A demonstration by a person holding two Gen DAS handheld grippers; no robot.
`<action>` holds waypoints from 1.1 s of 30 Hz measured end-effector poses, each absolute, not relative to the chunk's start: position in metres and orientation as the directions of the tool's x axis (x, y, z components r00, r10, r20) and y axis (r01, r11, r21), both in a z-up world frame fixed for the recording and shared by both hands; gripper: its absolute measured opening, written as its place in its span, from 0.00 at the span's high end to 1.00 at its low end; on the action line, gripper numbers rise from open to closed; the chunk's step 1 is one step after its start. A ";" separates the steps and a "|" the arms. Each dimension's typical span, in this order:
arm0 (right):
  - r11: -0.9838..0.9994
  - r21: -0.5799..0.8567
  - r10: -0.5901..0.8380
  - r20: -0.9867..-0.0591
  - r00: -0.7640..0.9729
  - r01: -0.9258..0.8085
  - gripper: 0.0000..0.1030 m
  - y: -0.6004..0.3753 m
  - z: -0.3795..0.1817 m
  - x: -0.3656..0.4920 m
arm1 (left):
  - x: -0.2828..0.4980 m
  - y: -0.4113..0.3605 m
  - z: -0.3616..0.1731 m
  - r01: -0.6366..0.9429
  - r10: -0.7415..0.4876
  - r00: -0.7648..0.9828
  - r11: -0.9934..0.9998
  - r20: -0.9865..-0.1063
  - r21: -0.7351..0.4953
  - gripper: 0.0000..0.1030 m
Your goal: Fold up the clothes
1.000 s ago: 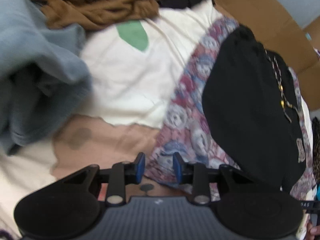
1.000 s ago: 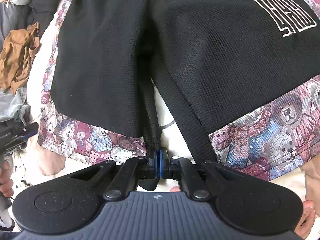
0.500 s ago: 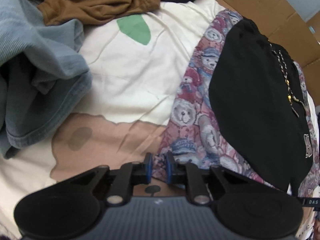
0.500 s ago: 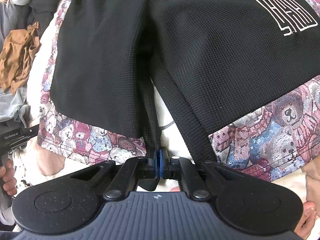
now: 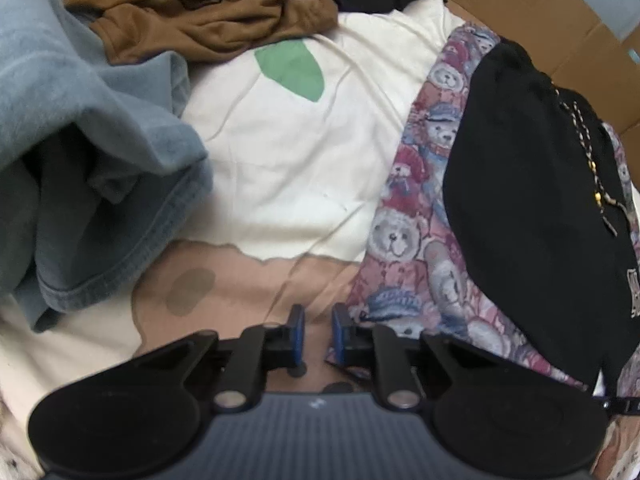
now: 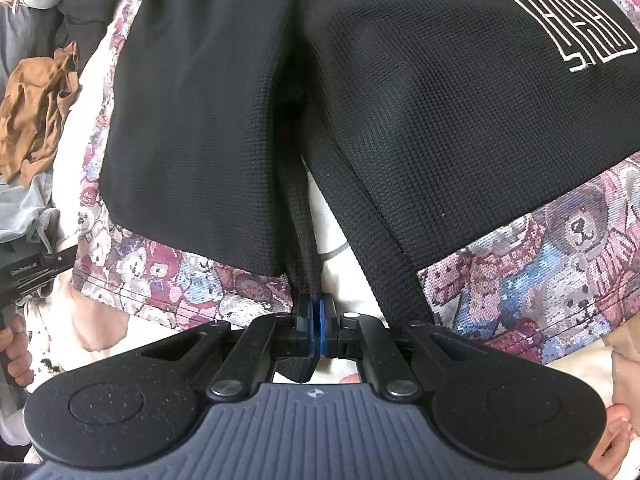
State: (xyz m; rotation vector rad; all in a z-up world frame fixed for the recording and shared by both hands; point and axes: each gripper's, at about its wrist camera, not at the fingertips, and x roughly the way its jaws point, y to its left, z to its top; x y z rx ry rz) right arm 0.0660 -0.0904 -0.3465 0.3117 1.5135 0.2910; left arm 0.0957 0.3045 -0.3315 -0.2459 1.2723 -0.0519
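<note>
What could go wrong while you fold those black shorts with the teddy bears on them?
The right gripper pinches only a thin strip at the crotch of the shorts, so pulling might bunch them up or the strip might slip out. The left gripper is open at the bear-print hem with bedsheet right beneath, so it might grab sheet too. The blue jeans lie close and might get in the way.

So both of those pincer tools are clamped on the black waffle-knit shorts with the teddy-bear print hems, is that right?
Not quite. Only the right gripper is clamped on the black waffle-knit shorts, pinching the crotch fabric, as the right wrist view shows. The left gripper is open in the left wrist view, its jaws apart beside the teddy-bear print hem, holding nothing.
</note>
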 end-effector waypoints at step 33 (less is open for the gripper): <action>0.848 0.508 0.501 -0.861 0.085 0.150 0.73 -0.097 -0.360 0.060 | 0.072 0.248 -0.285 0.072 -0.314 0.355 0.948 -0.881 -0.309 0.93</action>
